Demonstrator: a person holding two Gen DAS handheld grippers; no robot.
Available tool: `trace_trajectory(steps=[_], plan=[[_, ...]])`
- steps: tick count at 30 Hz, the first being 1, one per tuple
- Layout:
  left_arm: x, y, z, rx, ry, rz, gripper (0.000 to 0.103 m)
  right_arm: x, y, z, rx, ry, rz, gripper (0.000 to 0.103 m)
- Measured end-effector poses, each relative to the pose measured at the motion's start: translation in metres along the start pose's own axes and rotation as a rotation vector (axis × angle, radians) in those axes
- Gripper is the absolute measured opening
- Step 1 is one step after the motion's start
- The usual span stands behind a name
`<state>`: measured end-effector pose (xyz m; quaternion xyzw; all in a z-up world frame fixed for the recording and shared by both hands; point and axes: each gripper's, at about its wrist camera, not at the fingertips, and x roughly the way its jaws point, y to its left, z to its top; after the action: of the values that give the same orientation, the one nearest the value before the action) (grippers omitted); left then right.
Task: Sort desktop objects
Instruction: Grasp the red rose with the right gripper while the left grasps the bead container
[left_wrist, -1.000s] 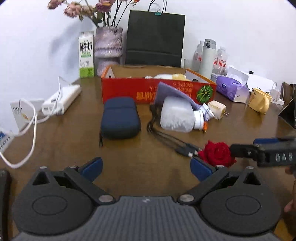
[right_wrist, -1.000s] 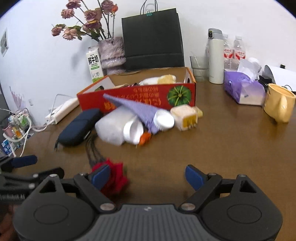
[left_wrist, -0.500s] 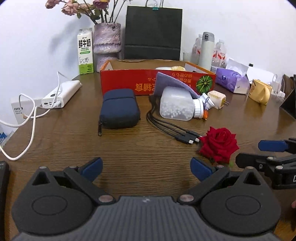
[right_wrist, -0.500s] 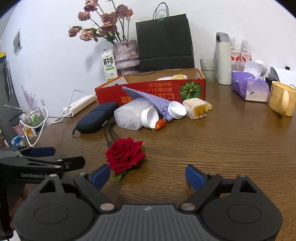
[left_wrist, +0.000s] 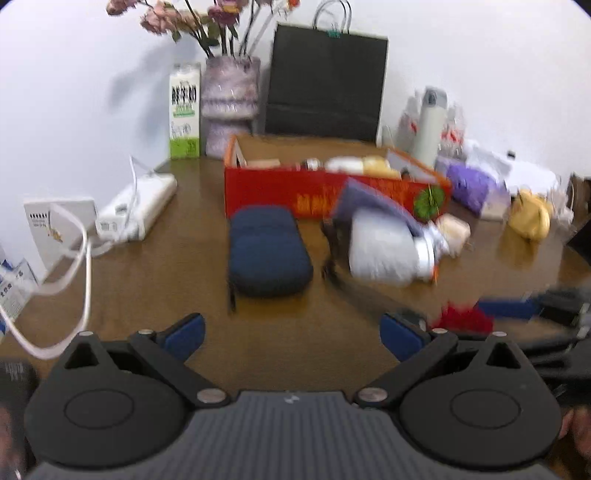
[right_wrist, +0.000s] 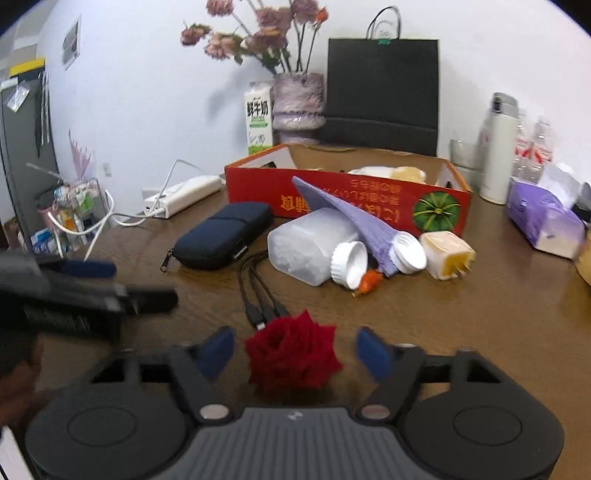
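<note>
On the tabletop, at six o'clock of the red box (right_wrist: 347, 195), the red rose (right_wrist: 291, 354) lies between the closing right tongs (right_wrist: 295, 352), whose pads do not yet touch it. Its petals look light, soft and crushable; a gentle hold low on the bloom seems safest. The left tongs (left_wrist: 291, 332) stand apart, empty.
</note>
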<state>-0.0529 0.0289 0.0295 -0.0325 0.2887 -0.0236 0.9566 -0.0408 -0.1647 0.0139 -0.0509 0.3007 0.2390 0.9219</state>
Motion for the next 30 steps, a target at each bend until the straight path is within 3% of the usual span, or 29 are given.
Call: trace_trajectory(steps=[1, 2, 5, 11, 15, 17, 20, 22, 25, 30], plan=[[0.002, 0.000, 0.008, -0.004, -0.007, -0.016, 0.103, 0.005, -0.001, 0.003, -0.002, 0.008, 0.010, 0.042], [0.005, -0.001, 0.014, -0.004, -0.006, -0.035, 0.103, 0.008, -0.005, 0.005, 0.001, 0.016, 0.020, 0.041], [0.024, -0.015, 0.031, 0.016, 0.014, -0.083, 0.103, 0.009, -0.022, 0.005, 0.026, 0.010, 0.020, 0.040], [0.086, -0.071, 0.056, 0.141, 0.058, -0.110, 0.099, 0.007, -0.082, 0.004, 0.157, -0.005, -0.071, 0.040], [0.128, -0.089, 0.073, 0.163, 0.099, -0.070, 0.079, 0.012, -0.096, 0.002, 0.190, -0.010, -0.052, 0.042], [0.147, -0.088, 0.080, 0.147, 0.182, -0.093, 0.068, 0.012, -0.095, 0.001, 0.183, -0.016, -0.046, 0.042], [0.167, -0.091, 0.078, 0.148, 0.244, -0.080, 0.066, 0.012, -0.098, 0.000, 0.199, -0.024, -0.021, 0.042], [0.167, -0.098, 0.073, 0.198, 0.224, -0.062, 0.066, 0.015, -0.103, 0.001, 0.220, -0.027, -0.001, 0.042], [0.159, -0.098, 0.076, 0.187, 0.223, -0.058, 0.066, 0.016, -0.108, 0.001, 0.243, -0.025, 0.019, 0.042], [0.098, -0.093, 0.082, 0.248, 0.023, 0.001, 0.066, 0.015, -0.101, 0.000, 0.203, -0.035, 0.011, 0.040]])
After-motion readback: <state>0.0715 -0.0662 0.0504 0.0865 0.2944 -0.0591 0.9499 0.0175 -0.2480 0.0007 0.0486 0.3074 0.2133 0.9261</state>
